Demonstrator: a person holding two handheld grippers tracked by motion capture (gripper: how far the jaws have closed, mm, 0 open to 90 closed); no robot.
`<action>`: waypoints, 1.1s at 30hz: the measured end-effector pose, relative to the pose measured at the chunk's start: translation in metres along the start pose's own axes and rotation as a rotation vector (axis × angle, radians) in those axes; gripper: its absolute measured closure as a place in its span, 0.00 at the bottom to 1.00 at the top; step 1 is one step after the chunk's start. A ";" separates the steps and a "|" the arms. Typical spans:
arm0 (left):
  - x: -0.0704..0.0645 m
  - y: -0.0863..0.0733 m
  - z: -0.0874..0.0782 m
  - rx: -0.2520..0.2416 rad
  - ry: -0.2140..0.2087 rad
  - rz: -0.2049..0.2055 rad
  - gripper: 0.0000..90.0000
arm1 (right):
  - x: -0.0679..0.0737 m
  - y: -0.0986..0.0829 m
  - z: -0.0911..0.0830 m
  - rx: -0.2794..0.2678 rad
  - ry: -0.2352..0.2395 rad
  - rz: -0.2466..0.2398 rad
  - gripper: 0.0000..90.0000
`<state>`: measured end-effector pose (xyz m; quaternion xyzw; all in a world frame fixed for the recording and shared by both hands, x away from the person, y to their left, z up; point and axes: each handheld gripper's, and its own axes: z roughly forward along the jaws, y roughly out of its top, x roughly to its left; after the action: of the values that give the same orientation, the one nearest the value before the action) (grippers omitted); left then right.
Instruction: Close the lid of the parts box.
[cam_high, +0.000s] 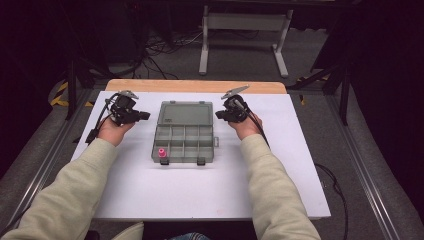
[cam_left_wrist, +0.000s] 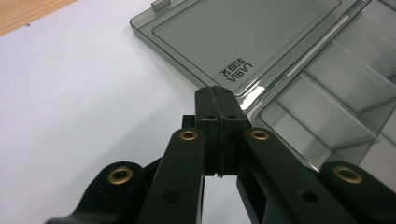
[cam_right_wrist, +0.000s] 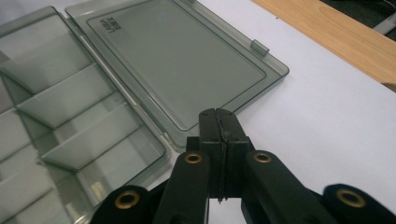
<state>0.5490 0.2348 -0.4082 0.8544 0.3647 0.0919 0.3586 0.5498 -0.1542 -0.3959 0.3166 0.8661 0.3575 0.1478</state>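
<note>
A grey see-through compartment box (cam_high: 183, 144) lies open in the middle of the white table, its lid (cam_high: 185, 113) flat toward the far side. A small pink piece (cam_high: 162, 152) sits in the near left compartment. My left gripper (cam_high: 145, 115) hovers just left of the lid, jaws pressed together with nothing between them; in its own view the tips (cam_left_wrist: 218, 95) sit beside the lid (cam_left_wrist: 243, 37). On the other side of the lid, my right gripper (cam_high: 218, 114) is also shut and empty, tips (cam_right_wrist: 218, 116) near the lid's corner (cam_right_wrist: 187, 60). The compartments (cam_right_wrist: 70, 121) look empty.
The white tabletop (cam_high: 150, 195) has a bare wooden strip (cam_high: 195, 86) along its far edge. Beyond it stand a grey metal frame (cam_high: 245, 35) and cables on the floor. Both sleeved forearms reach in from the near side.
</note>
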 end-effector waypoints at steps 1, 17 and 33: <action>0.000 0.000 0.002 -0.001 -0.003 -0.008 0.99 | -0.001 0.000 0.001 0.004 -0.003 0.001 1.00; 0.004 -0.005 0.022 0.030 0.005 0.000 0.99 | -0.011 -0.008 0.022 0.079 -0.024 0.020 1.00; 0.004 -0.009 0.044 0.078 -0.018 0.001 0.99 | -0.011 -0.016 0.043 0.145 -0.009 0.034 1.00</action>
<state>0.5652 0.2174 -0.4462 0.8687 0.3644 0.0699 0.3281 0.5713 -0.1477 -0.4370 0.3425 0.8836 0.2949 0.1223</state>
